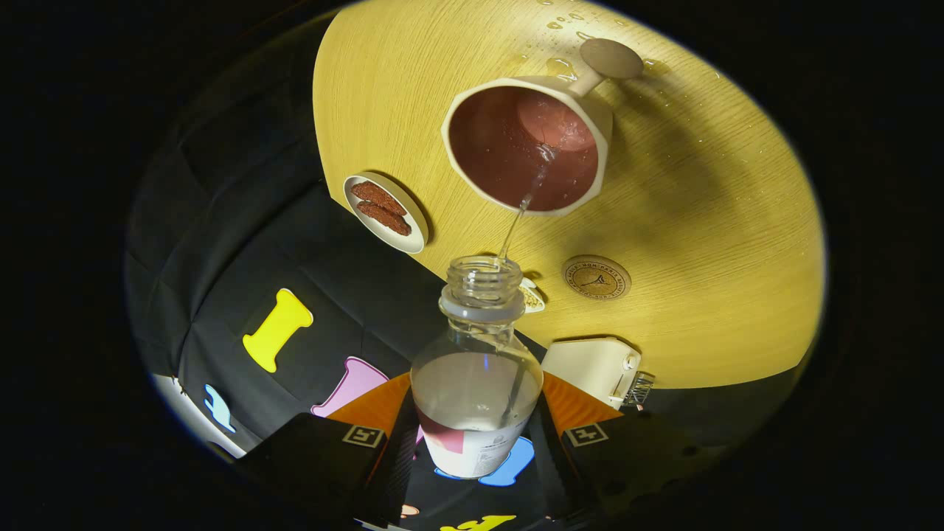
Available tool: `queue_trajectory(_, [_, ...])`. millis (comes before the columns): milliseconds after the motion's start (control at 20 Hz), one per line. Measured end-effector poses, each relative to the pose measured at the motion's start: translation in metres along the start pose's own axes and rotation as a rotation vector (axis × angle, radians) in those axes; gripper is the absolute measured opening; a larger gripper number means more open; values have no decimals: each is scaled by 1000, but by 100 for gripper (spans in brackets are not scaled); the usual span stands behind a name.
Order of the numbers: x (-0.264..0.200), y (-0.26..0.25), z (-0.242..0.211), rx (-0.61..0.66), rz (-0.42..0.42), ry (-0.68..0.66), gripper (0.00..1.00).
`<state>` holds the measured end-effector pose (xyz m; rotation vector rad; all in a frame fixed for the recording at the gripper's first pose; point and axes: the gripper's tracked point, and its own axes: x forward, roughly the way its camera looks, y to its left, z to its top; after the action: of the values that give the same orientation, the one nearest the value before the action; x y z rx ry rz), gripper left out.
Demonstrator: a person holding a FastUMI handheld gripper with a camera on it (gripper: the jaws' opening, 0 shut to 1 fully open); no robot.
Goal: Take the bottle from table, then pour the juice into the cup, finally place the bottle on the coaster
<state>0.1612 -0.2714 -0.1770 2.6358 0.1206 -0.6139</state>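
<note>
While the tongs clamp the half-full bottle, liquid streams into the cup.

Looks like I'm in a staged booth done up like a home snack spot: black cloth wall, round wooden tabletop, little plate of cookies, a coaster.

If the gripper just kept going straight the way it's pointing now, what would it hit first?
Probably the cup: the gripper, shut on the bottle, aims its open neck there, with a stream running between them. Depth is hard to judge.
</note>
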Motion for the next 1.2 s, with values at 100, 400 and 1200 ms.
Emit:
queue_trajectory(100, [-1,2,1,6,2,-3,74])
queue_trajectory(400, [-1,2,3,11,-7,-7,74])
queue_trajectory(1200, [1,-1,7,21,-16,-15,74])
